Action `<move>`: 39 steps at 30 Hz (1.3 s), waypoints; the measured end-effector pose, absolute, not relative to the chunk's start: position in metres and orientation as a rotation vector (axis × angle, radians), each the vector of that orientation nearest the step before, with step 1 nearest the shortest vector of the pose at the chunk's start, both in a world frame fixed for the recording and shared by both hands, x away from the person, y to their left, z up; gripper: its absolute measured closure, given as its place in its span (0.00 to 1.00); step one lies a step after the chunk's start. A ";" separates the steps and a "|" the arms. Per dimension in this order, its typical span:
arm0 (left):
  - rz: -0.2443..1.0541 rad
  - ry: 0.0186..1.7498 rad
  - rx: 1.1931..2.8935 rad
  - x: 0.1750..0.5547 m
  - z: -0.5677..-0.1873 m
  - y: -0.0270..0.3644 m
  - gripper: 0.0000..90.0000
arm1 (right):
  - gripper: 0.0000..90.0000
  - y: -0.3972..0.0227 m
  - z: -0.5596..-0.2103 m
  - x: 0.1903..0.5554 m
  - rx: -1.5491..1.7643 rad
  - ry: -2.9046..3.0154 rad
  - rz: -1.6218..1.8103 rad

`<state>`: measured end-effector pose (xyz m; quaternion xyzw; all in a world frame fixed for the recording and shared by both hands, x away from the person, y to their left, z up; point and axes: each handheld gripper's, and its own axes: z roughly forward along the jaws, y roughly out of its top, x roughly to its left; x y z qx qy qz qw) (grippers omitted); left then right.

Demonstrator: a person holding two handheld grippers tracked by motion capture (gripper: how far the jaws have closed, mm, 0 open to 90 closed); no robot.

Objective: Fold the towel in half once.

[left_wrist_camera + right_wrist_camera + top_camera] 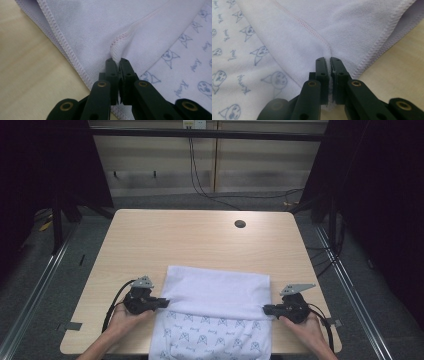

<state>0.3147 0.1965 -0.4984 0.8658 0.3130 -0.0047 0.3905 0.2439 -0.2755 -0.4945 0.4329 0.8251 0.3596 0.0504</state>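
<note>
Each gripper, the left gripper (164, 302) and the right gripper (267, 309), has its fingers pinched on a side hem of the white towel (215, 295) lying at the near edge of the worktop (200, 240), likely so the plain half folds evenly over the printed half.

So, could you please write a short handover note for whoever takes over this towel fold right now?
Left gripper: shut on the towel at its left edge.
Right gripper: shut on the towel at its right edge.
Towel: lies at the near edge of the table, plain side folded over the printed side.
Done: one fold laid across.
Left: probably release both edges, then fold on.
</note>
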 end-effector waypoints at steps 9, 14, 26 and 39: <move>0.065 0.852 2.178 0.353 -0.500 0.181 0.97 | 0.95 -0.282 -0.494 0.281 1.365 2.462 1.040; 0.102 0.881 2.180 0.374 -0.500 0.177 0.97 | 0.95 -0.282 -0.494 0.303 1.381 2.431 1.011; 0.142 0.960 2.102 0.417 -0.505 0.177 0.97 | 0.95 -0.281 -0.498 0.360 1.413 2.348 1.014; 0.196 1.032 2.053 0.451 -0.508 0.183 0.97 | 0.95 -0.256 -0.495 0.433 1.468 2.276 0.850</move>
